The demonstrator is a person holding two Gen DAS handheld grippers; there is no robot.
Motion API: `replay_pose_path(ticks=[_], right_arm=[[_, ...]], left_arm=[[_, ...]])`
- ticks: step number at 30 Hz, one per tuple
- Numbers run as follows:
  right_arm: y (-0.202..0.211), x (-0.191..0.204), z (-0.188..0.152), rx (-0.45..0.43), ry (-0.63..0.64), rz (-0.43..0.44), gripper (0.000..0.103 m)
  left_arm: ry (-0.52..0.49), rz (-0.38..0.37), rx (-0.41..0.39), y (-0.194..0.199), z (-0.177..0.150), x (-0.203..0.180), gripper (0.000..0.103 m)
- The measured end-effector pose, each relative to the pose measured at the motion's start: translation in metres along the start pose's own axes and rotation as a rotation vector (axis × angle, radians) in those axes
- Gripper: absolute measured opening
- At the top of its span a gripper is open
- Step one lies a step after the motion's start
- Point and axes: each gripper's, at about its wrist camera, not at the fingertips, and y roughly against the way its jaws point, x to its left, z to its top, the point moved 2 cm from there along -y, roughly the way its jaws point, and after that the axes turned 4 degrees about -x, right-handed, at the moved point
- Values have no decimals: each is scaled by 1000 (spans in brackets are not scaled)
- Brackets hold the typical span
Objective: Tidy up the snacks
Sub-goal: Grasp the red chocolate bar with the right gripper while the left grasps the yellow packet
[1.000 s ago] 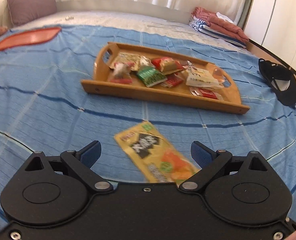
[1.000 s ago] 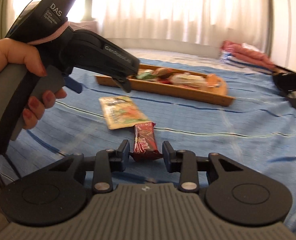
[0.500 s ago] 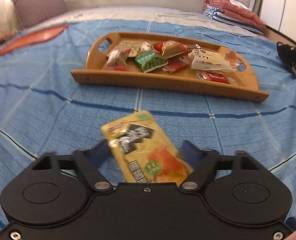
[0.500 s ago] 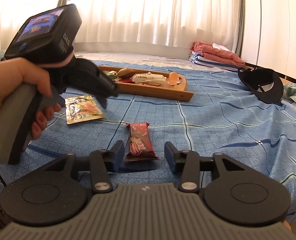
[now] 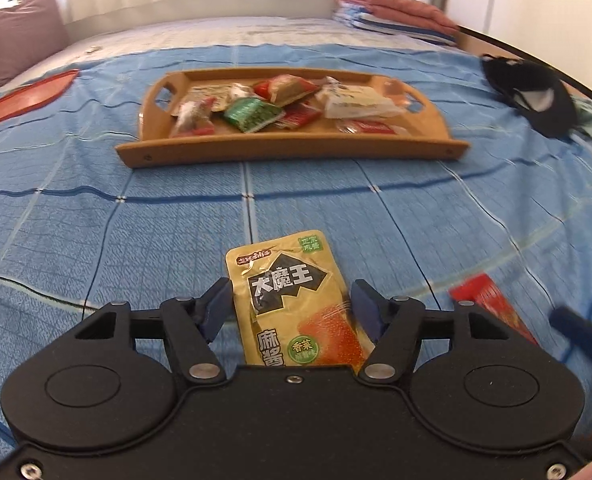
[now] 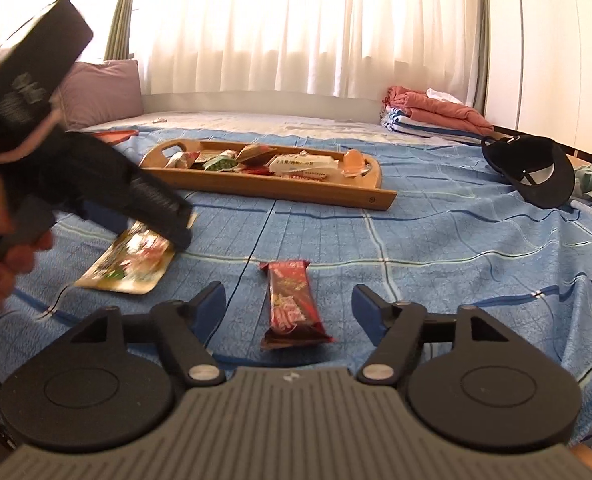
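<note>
Yellow pouch (image 5: 291,304) — blue checked bedspread (image 5: 135,216).

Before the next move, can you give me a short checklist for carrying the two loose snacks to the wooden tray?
1. Yellow snack pouch between the left gripper pads: ok, jaws closing.
2. Firm grip on the pouch: cannot tell.
3. Red snack bar between the right gripper pads: ok, but jaws opening, no contact.
4. Bar lying free on the blue bedsheet: ok.
5. Bare floor in the wooden tray for two more snacks: cannot tell.
</note>
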Motion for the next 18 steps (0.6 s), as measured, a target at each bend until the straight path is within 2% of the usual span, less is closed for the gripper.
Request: replay_pose_path(ticks=[5,8,12,16,18], right_arm=[[-6,-3,3,11,5,-5,81],[-10,-5,5,18,-6,-6,79],[-17,-6,6,37,-26,5,73],[-23,-6,2,67,-41,14,65],[-23,-6,-1,65,-40,13,64]], left_arm=[[-66,-6,1,7,-8,-1,67],[-49,15,-2,11,-11,-4,84],[1,58,-24,13,-16,-5,82],[2,92,-40,10,-21,-8,79],[-1,96,-50,11,-23,-9,74]])
